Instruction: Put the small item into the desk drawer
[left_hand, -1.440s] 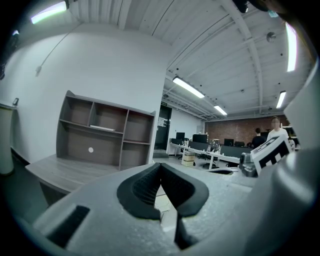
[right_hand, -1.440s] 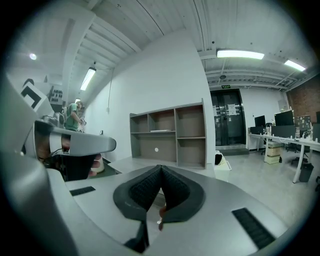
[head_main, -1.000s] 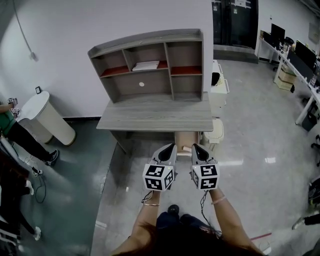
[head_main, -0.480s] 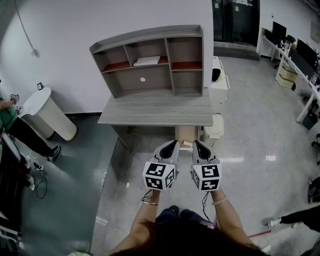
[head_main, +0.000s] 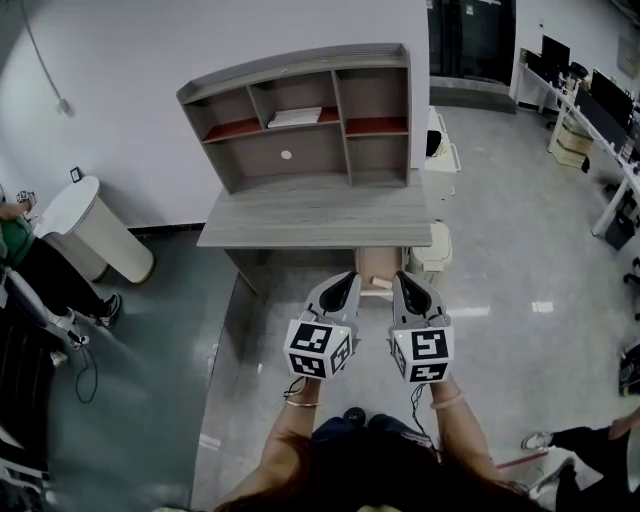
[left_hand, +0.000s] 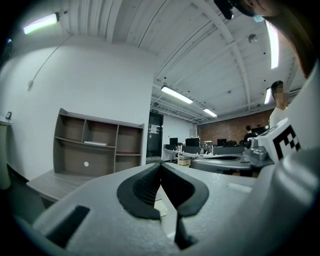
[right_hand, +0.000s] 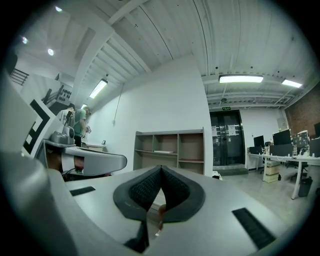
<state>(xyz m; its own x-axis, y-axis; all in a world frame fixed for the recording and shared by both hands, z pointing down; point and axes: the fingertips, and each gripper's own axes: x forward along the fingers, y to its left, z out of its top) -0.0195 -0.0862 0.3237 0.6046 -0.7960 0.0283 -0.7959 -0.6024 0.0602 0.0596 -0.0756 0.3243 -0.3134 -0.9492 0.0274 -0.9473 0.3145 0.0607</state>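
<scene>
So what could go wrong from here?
1. The open drawer sits low under the desk, so a tool reaching in could knock the desk's edge.
2. The left tool and right tool are both shut and close side by side, so they might bump.
3. I cannot tell whether the right tool holds anything. Something that small could slip out unnoticed.

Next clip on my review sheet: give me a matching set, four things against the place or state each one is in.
Things:
1. drawer
2. white sheets
3. left gripper
4. white rounded stand

Places or states:
A. on a shelf of the hutch
B. jaws together, nothing between them
C. pulled open under the desk
D. on the floor, left of the desk

Pairs: 1-C, 2-A, 3-B, 4-D
</scene>
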